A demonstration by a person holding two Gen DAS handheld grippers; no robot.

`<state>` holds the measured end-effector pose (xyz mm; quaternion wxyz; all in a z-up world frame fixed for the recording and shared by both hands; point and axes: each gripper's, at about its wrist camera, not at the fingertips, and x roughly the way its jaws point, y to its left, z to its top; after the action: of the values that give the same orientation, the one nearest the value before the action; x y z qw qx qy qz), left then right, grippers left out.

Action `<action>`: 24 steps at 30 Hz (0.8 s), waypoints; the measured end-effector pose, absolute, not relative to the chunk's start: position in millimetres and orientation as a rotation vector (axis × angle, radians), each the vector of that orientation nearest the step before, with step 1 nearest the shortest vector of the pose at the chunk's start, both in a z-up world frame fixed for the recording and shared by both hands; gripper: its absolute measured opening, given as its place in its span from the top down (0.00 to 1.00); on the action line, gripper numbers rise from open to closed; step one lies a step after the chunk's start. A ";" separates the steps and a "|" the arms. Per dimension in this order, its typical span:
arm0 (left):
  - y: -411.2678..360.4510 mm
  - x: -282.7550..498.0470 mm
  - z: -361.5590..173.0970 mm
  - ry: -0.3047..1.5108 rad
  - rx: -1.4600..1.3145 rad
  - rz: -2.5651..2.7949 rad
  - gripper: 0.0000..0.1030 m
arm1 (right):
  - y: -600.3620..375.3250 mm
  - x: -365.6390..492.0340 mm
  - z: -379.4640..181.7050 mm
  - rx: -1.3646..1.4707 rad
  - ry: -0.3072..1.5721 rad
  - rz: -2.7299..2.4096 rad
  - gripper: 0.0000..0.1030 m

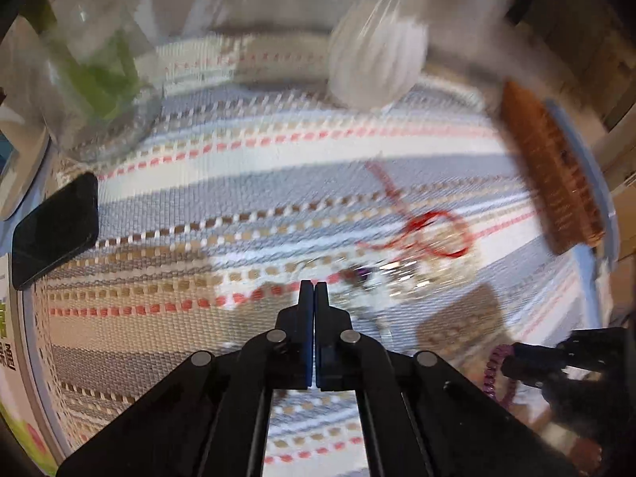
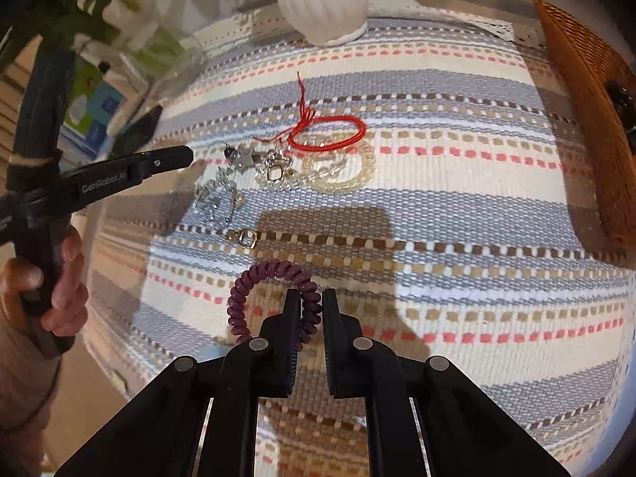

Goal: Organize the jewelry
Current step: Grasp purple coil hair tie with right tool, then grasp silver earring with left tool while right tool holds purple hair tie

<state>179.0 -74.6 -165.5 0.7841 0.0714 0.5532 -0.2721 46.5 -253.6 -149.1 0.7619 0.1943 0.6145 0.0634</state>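
On a striped woven mat [image 2: 457, 214], jewelry waits to be sorted, seen from the right wrist camera: at far left the left gripper [image 2: 187, 157], fingers pressed together and empty, points at a silver star charm [image 2: 242, 161] and a tangle of clear crystal beads [image 2: 216, 204]; next come a small gold square clasp [image 2: 246, 238], a red cord bracelet [image 2: 328, 133] and a pale bead bracelet [image 2: 349, 177], all lying near the mat's middle. Nearer the camera, the right gripper [image 2: 308, 298] pinches one side of a purple coil hair tie [image 2: 274, 298], the band running between its fingers. The coil looks light, springy and easy to squeeze, best taken across a single strand; the chains look slippery and likely to snag. A wicker basket [image 2: 588, 119] stands at the right edge. The left wrist camera, blurred, adds a black phone [image 1: 53, 224] and a glass vase [image 1: 99, 91] at left.
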 end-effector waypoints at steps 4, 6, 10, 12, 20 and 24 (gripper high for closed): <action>-79.8 177.0 -142.0 1.155 0.165 -0.586 1.00 | -274.3 35.9 -130.6 0.450 1.315 0.132 0.90; -83.5 183.7 -151.0 1.185 0.223 -0.574 1.00 | -282.7 33.0 -125.1 0.456 1.309 0.129 0.90; -91.2 190.5 -173.6 1.256 0.303 -0.568 1.00 | -294.1 32.6 -121.8 0.452 1.313 0.117 0.90; -93.3 192.4 -178.6 1.268 0.314 -0.576 0.96 | -297.4 30.2 -125.7 0.456 1.320 0.111 0.90; -88.5 189.2 -177.7 1.303 0.221 -0.603 0.75 | -297.3 26.5 -132.0 0.531 1.336 0.109 0.89; -83.7 185.1 -171.5 1.328 0.059 -0.695 0.61 | -293.0 25.2 -130.9 0.549 1.327 0.104 0.89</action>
<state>185.1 -83.7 -171.5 0.7318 0.0268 0.6034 -0.3156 25.2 -293.0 -130.9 0.7518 0.2514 0.6077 0.0478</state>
